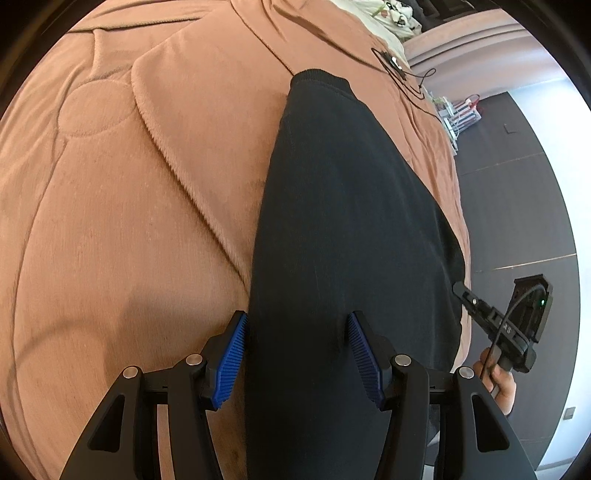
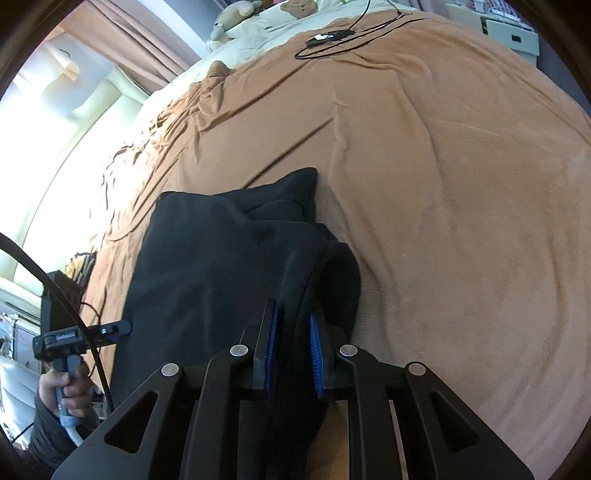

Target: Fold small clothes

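A black garment (image 1: 351, 203) lies lengthwise on a brown blanket (image 1: 129, 221). My left gripper (image 1: 299, 332) is open and straddles the garment's near end. Its blue pads stand at either side of the cloth, and a small crease shows by the right pad. In the right wrist view my right gripper (image 2: 295, 332) is shut on a raised fold of the black garment (image 2: 207, 266), with the cloth pinched between the narrow blue pads. The right gripper (image 1: 461, 290) also shows at the garment's right edge. The left gripper (image 2: 125, 326) shows at its left edge.
The brown blanket (image 2: 443, 184) covers a wide bed. Black cables and a small device (image 2: 332, 37) lie at its far end, near a plush toy (image 2: 236, 11) and pale bedding. Dark floor (image 1: 517, 184) drops off on the right. A hand (image 2: 66, 391) holds the left handle.
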Tool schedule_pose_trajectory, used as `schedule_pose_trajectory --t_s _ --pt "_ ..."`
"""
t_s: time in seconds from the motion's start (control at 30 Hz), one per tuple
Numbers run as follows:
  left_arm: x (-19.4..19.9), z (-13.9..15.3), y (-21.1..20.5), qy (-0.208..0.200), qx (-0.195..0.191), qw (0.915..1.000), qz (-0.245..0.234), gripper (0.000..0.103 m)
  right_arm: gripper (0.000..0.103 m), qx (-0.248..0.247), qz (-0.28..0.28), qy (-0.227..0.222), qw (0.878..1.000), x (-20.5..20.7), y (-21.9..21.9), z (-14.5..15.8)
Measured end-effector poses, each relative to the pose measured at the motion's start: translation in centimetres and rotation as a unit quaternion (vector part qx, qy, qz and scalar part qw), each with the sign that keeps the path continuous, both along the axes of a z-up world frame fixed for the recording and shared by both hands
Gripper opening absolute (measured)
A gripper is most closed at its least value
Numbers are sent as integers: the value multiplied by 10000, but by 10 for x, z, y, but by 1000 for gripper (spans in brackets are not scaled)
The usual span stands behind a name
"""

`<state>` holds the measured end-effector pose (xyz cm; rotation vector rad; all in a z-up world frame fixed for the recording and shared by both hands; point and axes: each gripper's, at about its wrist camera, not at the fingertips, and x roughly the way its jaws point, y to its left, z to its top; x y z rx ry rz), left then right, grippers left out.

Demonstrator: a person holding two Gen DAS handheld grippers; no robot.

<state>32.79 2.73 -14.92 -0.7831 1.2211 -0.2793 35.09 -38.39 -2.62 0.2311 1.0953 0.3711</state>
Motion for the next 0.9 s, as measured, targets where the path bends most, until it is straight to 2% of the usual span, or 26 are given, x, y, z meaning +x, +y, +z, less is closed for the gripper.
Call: schedule_pose_trajectory --t_s 0.03,0.2,0.27,0.37,0.4,0.47,0.5,0.53,0.63,0.9 --pt "-2 0 0 6 -3 10000 24 57 5 -65 -84 -56 9999 -1 -1 1" --pt "-12 1 0 8 -61 9999 136 57 4 -143 -749 -167 9970 -1 -21 9" --pt "-18 1 0 -4 -70 9999 131 57 5 -221 -771 -163 9966 -8 -21 15" --pt "-24 1 0 -9 -108 9998 149 57 6 86 -626 -21 9980 -22 -23 18" --pt "-26 0 1 -10 -126 9998 156 57 10 128 -616 -4 9980 -27 -25 18" --pt "-29 -1 0 -17 -156 9997 184 57 30 253 -647 48 9976 -38 -31 17" --pt "-32 -2 0 -20 -182 9996 205 57 55 345 -672 81 9971 -41 -35 16" --pt "-34 -2 0 -23 -212 9995 223 57 71 459 -703 83 9964 -46 -40 14" --pt "-46 -6 0 -16 -355 9990 259 57 73 735 -712 87 9947 -59 -46 7" --pt "-76 -10 0 -22 -662 9973 326 56 73 1157 -571 556 9901 -77 -49 -29"
